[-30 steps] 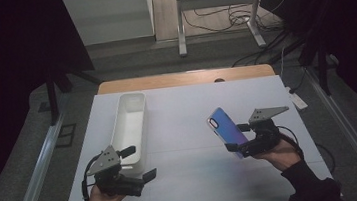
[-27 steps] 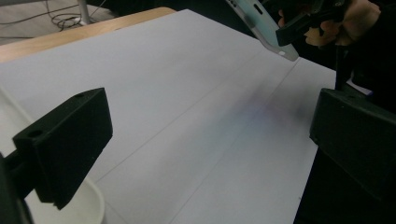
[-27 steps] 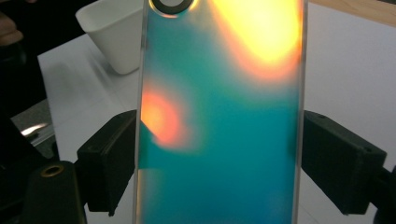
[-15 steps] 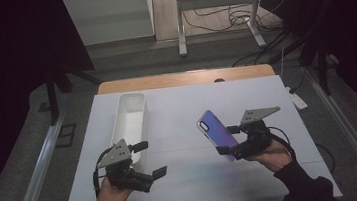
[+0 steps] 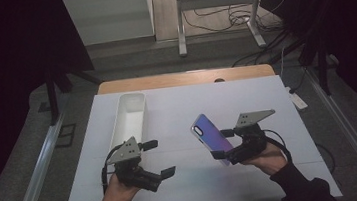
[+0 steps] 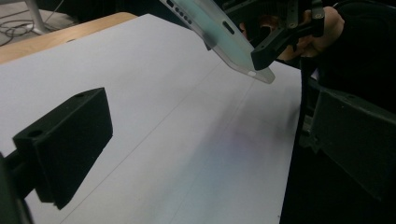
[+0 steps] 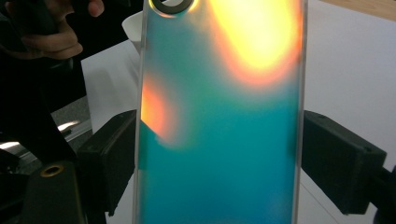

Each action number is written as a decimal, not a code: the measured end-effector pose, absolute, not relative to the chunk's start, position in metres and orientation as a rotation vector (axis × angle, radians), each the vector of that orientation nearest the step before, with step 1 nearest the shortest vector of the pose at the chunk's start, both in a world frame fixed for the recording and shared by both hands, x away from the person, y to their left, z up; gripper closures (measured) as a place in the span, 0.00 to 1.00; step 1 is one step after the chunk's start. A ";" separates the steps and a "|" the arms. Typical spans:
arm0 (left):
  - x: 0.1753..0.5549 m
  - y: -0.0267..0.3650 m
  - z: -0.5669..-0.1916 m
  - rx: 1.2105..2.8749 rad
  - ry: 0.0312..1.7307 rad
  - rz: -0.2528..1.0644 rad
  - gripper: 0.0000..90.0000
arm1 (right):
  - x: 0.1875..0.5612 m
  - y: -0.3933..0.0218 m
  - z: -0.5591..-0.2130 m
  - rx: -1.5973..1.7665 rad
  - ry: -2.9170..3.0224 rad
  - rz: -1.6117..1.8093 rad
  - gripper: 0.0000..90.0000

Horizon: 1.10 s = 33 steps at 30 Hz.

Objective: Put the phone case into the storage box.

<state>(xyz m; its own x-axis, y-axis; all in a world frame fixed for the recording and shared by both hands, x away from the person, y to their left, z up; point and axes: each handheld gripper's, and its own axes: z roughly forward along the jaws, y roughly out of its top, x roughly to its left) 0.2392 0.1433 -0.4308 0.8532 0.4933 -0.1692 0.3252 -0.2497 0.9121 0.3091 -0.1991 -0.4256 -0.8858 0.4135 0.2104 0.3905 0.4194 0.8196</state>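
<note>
The phone case [image 5: 212, 138], iridescent blue and violet with a clear rim, is sitting tilted up off the table in my right gripper [image 5: 227, 146], whose jaws are clamping it across its width near the lower end; in the right gripper view the two black pads are pressing its long edges, with the camera cut-out at the top. My left gripper [image 5: 155, 159] is hovering low over the near left part of the white table [image 5: 186, 190] with its jaws standing wide apart and nothing between them. From its own view I am seeing the case [image 6: 219, 35] hanging above the surface, off to the far side, well apart from my left pads [image 6: 65, 144].

I am judging the step as a handover or a two-handed placing of the case. To do it well I am wanting to keep the right grip steady and level the case a little, then bring the left jaws onto the free upper end squarely across the edges, avoiding the thin rim corners that could flex or slip.

Farther off, the white oblong tray [image 5: 129, 116] is lying lengthwise on the left half of the table, empty as far as I can tell.
</note>
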 end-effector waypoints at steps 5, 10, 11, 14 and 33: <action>0.241 0.139 -0.431 1.857 0.601 0.162 0.00 | 0.306 -0.194 -0.425 0.718 2.636 1.523 0.19; 0.244 0.135 -0.431 1.860 0.581 0.142 0.00 | 0.304 -0.191 -0.425 0.703 2.643 1.540 0.19; 0.245 0.133 -0.431 1.861 0.574 0.135 0.00 | 0.303 -0.190 -0.425 0.694 2.646 1.549 0.19; 0.246 0.130 -0.431 1.858 0.567 0.124 0.00 | 0.302 -0.189 -0.425 0.686 2.648 1.555 0.19; 0.256 0.115 -0.431 1.858 0.505 0.043 0.00 | 0.293 -0.178 -0.422 0.614 2.669 1.597 0.19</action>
